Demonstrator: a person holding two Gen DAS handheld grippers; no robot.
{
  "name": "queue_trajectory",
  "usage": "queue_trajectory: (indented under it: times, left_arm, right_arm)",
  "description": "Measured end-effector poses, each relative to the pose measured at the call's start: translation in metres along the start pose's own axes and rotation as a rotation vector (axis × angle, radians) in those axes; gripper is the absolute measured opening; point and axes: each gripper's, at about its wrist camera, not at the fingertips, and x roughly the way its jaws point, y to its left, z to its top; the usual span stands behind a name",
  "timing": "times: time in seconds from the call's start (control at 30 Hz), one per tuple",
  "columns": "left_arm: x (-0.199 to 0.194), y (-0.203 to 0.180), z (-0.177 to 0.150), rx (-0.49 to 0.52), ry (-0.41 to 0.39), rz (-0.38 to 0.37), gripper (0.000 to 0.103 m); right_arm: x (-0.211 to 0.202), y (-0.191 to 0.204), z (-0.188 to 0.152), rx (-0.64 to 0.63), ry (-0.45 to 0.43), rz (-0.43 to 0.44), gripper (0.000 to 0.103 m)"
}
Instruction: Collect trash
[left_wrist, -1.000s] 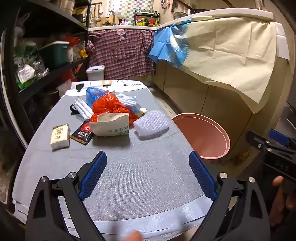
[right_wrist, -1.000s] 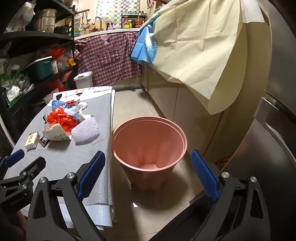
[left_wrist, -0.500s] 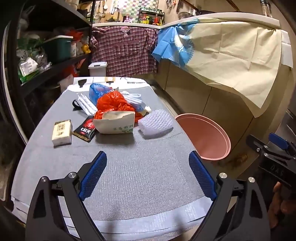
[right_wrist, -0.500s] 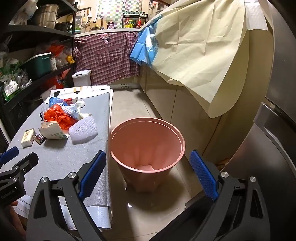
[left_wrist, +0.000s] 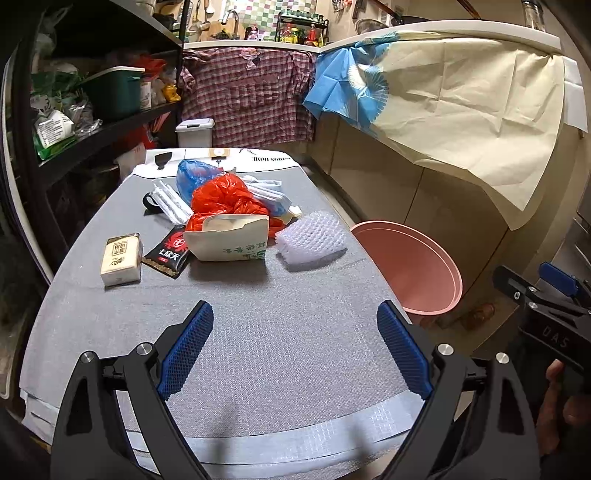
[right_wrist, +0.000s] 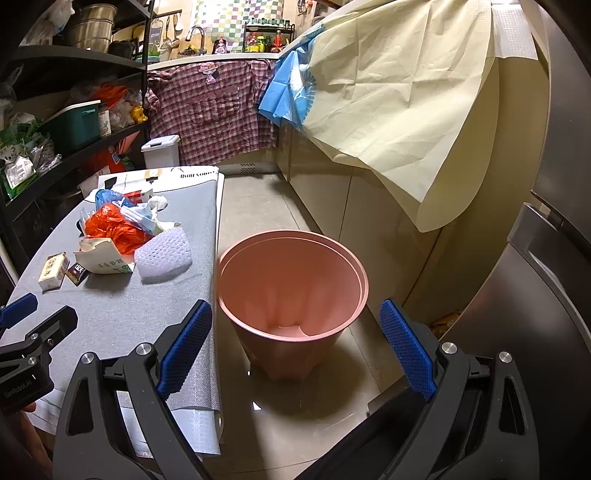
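Trash lies in a heap on the grey table (left_wrist: 280, 350): a torn paper carton (left_wrist: 229, 240), white foam netting (left_wrist: 312, 240), a red plastic bag (left_wrist: 225, 197), a blue bag (left_wrist: 194, 175), a black sachet (left_wrist: 168, 253) and a small beige pack (left_wrist: 122, 258). A pink bin (right_wrist: 291, 291) stands on the floor right of the table and looks empty. My left gripper (left_wrist: 295, 350) is open and empty over the near table. My right gripper (right_wrist: 295, 350) is open and empty above the bin's near rim. The heap also shows in the right wrist view (right_wrist: 122, 236).
Dark shelves (left_wrist: 92, 122) with boxes and bags line the left side. A cabinet draped in cream paper (left_wrist: 461, 122) runs along the right. A steel fridge (right_wrist: 546, 277) stands right of the bin. A small white bin (left_wrist: 194, 131) sits beyond the table.
Both grippers have moved slightly forward, the heap and the bin look a little nearer. Jaws stayed open. Nothing on the table has moved.
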Motion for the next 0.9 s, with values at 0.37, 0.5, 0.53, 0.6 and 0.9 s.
queue_trajectory:
  times: [0.37,0.5,0.53,0.6,0.9]
  left_arm:
    - [0.0010,-0.0007,-0.0016,0.006,-0.003,-0.006,0.088]
    - [0.0003,-0.0008,-0.0021,0.007,-0.003,-0.007,0.088]
    - [0.0004,-0.0011,-0.0023,0.007,-0.003,-0.007,0.088]
    - [0.0005,-0.0015,-0.0023,0.006,-0.003,-0.007,0.088]
    - [-0.0014,-0.0014,-0.0027,0.009,-0.005,-0.011,0.088]
  right_arm:
    - [0.0006,0.0001,0.0004,0.000,0.000,0.003,0.091]
    - [0.0004,0.0000,0.0006,0.000,0.001,0.003,0.091]
    - [0.0006,-0.0001,0.0006,0.000,0.001,0.003,0.091]
    - [0.0009,-0.0002,0.0007,0.000,0.001,0.003,0.091]
    - [0.0006,0.0003,0.0005,0.000,-0.001,0.007,0.091]
